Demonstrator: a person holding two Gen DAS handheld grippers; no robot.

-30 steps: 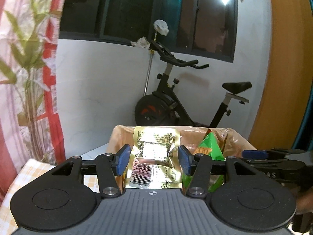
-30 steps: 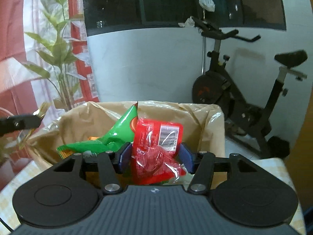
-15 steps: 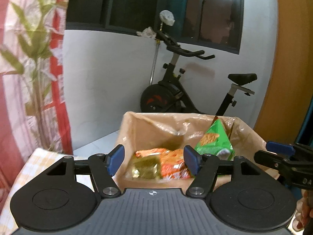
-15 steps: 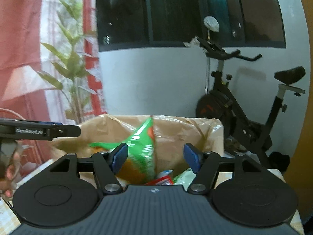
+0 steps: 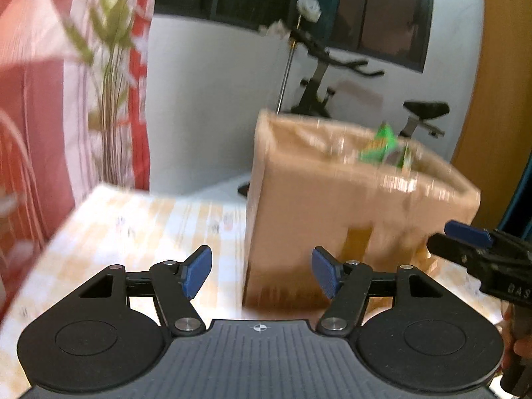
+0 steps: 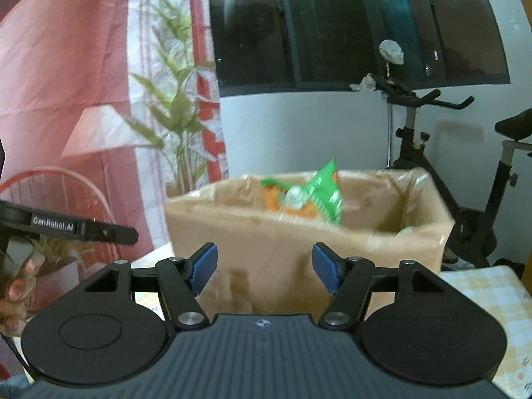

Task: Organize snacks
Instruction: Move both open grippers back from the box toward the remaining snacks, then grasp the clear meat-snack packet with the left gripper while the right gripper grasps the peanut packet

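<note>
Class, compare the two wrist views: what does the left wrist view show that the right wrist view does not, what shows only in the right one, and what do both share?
Only the left wrist view: a wide stretch of checked tablecloth left of the box, and the right gripper's blue pad at the right edge.

Only the right wrist view: a hand holding the left gripper's body, and an orange packet under the green one.

Both: the box, the green packet sticking up from it, the exercise bike, the plant, and the viewing gripper's open, empty jaws.
</note>
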